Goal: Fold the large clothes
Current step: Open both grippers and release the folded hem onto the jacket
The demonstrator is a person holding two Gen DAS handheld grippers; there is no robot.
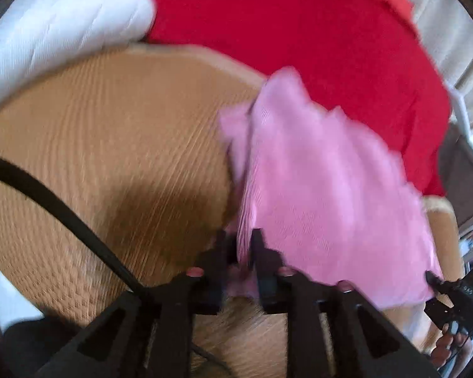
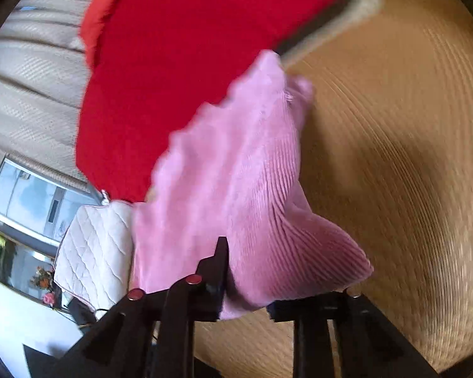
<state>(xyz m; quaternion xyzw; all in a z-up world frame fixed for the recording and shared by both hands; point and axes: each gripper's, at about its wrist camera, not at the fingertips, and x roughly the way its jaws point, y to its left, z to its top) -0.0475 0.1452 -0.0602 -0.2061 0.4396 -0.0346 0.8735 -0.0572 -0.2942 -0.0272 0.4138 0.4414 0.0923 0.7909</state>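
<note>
both hand-held grippers (image 1: pixel 241 242) seemingly downward-tilted

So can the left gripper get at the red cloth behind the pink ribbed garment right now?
Probably not: the left gripper is shut on the pink ribbed garment, which lies between it and the red cloth.

You've got a tan woven mat (image 1: pixel 104 132) as the surface, red cloth (image 1: pixel 299 31) upper right, pink ribbed garment (image 1: pixel 315 195) right of center.
</note>
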